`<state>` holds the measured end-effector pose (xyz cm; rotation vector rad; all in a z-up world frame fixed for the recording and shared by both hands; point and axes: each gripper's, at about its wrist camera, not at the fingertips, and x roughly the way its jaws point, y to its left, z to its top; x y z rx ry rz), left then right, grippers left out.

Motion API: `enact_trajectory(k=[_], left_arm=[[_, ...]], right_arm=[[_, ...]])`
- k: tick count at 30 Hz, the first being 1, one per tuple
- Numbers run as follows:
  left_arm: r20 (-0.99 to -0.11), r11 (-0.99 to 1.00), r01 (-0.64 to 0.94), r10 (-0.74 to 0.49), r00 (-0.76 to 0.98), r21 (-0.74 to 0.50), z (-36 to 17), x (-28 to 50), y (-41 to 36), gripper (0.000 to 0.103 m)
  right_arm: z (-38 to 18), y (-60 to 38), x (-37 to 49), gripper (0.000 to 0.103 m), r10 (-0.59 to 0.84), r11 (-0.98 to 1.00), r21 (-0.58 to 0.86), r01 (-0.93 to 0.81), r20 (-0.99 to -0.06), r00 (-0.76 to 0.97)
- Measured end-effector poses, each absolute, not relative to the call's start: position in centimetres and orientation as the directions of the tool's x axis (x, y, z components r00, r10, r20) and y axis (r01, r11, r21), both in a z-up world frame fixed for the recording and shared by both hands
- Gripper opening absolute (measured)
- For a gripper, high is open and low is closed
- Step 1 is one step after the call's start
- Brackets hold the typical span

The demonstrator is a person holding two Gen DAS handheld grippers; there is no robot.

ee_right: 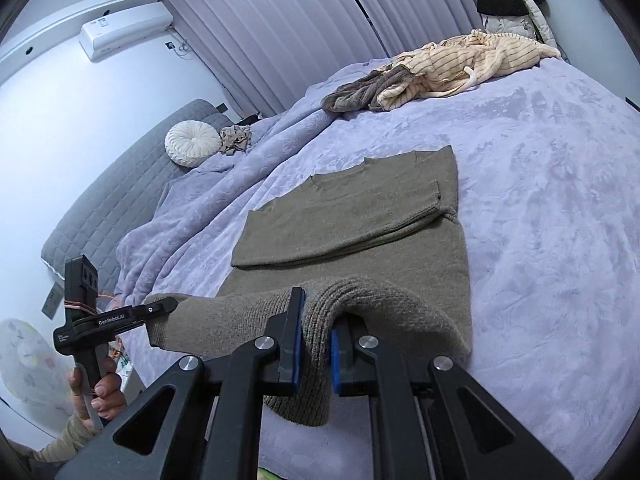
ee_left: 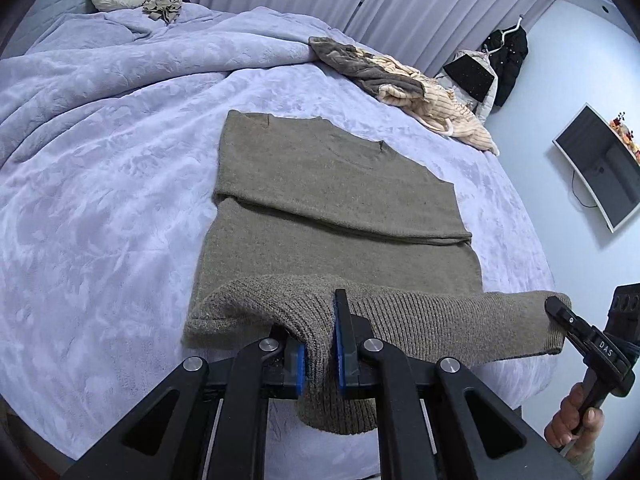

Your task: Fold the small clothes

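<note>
Sweater, olive knit, lies flat on a lilac blanket covering the bed, its sleeves already folded across the chest. The ribbed hem nearest the cameras is raised off the blanket and stretched between the two grippers. Left gripper: blue-padded jaws closed on a bunch of the hem, which sags between and below the fingers; in the right wrist view the same tool is seen pinching the hem's left corner, with the hand around its handle. Right gripper: jaws likewise clamped on a fold of the ribbing; in the left wrist view its tip grips the hem's right corner.

At the far edge of the bed lies a heap of striped cream and grey clothes. A round white cushion sits near the grey headboard. Pleated curtains hang behind.
</note>
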<state>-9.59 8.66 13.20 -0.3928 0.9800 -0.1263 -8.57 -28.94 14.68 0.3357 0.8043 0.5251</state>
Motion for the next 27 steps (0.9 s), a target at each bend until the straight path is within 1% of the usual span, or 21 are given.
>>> enact_trajectory(k=[5,11,17,27], left_arm=[[-0.82,0.942,-0.099,-0.223,0.528,-0.32,12.8,-8.1,7.8,0.012],[-0.843,0.96,-0.112,-0.166,0.512,-0.258,12.7,-6.3,7.0,0.012],[-0.846,0.95,-0.149,-0.166,0.506,-0.275,12.8,-4.4,7.9,0.012],[-0.852,0.946,-0.16,-0.17,0.496,-0.282,13.5,-1.2,8.5,0.012]], right_arm=[[14.5,-28.1,-6.9,0.012,0.517,0.853,0.437,-0.285,-0.636,0.573],[14.8,-27.0,-4.8,0.012,0.446,0.894,0.374,-0.247,-0.688,0.573],[14.6,-26.7,-2.3,0.012,0.434,0.897,0.399,-0.191,-0.709,0.556],[15.9,-25.5,0.5,0.012,0.418,0.905,0.383,-0.186,-0.714,0.562]])
